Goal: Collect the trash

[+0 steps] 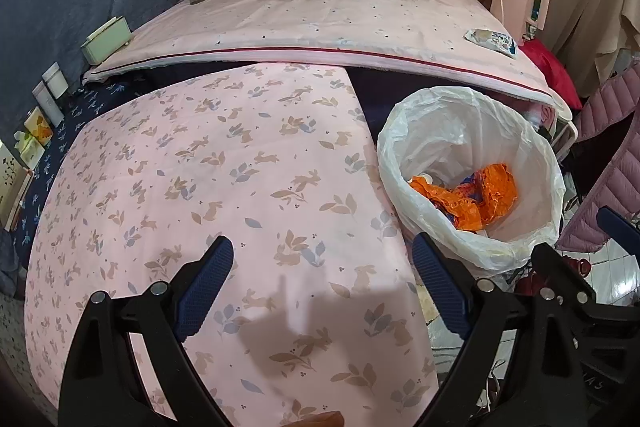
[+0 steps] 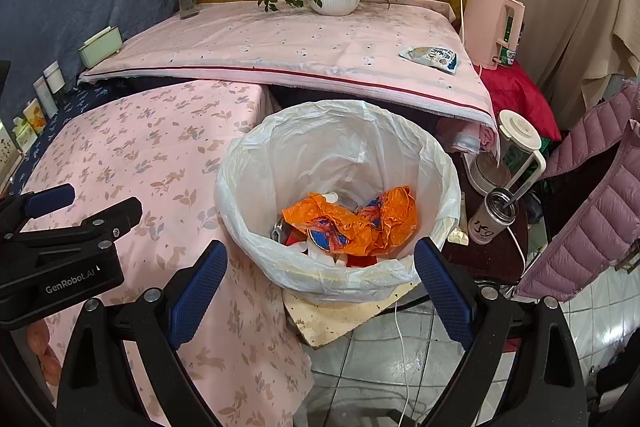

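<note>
The left tongs (image 1: 322,267) are hanging spread wide and empty over the table (image 1: 208,187) with its rabbit-print cloth; the right tongs (image 2: 320,273), likewise released and gripping nothing, are hovering above the near rim of the trash bin (image 2: 436,163); the bin (lined with a white bag) is standing just beside the table's corner, and a crumpled orange wrapper (image 2: 360,219) is lying inside it atop other scraps; farther back, a snack packet (image 2: 430,57) is resting near the right edge of the higher pink-covered table (image 2: 280,43).
</note>
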A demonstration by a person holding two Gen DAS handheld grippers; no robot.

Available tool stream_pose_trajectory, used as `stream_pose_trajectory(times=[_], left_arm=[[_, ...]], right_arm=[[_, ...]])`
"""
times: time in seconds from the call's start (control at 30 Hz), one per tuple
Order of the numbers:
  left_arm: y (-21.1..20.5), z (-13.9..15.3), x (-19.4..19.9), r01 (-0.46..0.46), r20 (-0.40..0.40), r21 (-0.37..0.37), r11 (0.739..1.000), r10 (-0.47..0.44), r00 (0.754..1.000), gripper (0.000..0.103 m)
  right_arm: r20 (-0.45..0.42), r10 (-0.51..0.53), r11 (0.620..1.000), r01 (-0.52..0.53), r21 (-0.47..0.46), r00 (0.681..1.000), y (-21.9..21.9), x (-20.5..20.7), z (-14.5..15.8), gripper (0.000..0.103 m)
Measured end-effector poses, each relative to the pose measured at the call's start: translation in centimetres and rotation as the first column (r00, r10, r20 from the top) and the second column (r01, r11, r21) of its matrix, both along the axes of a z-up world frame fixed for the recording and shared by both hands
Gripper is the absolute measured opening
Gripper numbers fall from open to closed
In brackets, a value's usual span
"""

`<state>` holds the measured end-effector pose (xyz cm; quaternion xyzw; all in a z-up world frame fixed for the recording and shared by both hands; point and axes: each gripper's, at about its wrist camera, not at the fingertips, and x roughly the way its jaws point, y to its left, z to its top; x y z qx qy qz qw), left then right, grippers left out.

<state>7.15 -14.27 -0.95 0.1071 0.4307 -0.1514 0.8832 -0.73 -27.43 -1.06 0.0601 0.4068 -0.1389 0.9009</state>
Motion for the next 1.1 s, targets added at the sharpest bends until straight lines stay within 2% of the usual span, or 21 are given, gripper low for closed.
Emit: stream_pose_trajectory(times=[1.1], left_arm=[[0.24, -0.13, -0.38, -0.011, -0.006, 0.001, 1.000, 0.011, 1.000, 0.087]], right_arm=[[-0.008, 0.002, 1.000, -0.002, -0.007, 1.000, 0.28, -0.35, -0.23, 0.090]])
